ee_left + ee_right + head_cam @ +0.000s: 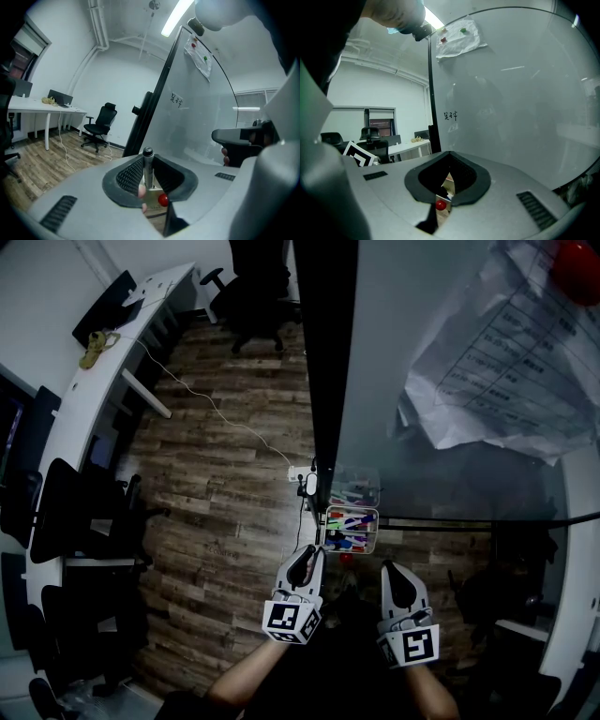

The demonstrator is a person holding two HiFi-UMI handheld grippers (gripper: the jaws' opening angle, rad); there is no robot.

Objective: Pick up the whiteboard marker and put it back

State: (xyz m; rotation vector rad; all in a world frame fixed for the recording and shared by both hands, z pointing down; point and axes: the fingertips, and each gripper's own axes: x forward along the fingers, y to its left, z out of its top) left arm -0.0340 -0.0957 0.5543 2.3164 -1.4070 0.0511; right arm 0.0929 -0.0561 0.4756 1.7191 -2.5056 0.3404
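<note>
Two grippers sit low in my head view, side by side, both aimed toward the foot of the whiteboard (375,381). Far left, a long white surface (84,399) curves along the wall, with dark chairs tucked against it and a thin cable (211,404) trailing over the wood floor (225,484). A black office chair (253,296) stands at the top, near the board's dark edge.

My left gripper (307,559) has its fingers (129,176) clenched on the marker (148,171). It stands upright between the pads, its dark end poking up past the fingertips. Just ahead of that gripper, low on the board's edge, a small tray (375,531) carries more coloured markers. A red ball (345,559) sits just below the tray, and I see it through the finger gaps of both gripper views.

My right gripper (388,570) hovers just beside the left one, apart from it. Its fingers are drawn together at the tips and grasp nothing; only the tray and ball show through the slit beneath them.

Further right, a crumpled printed sheet (506,362) hangs on the board, with a red magnet (574,268) at its upper corner.
</note>
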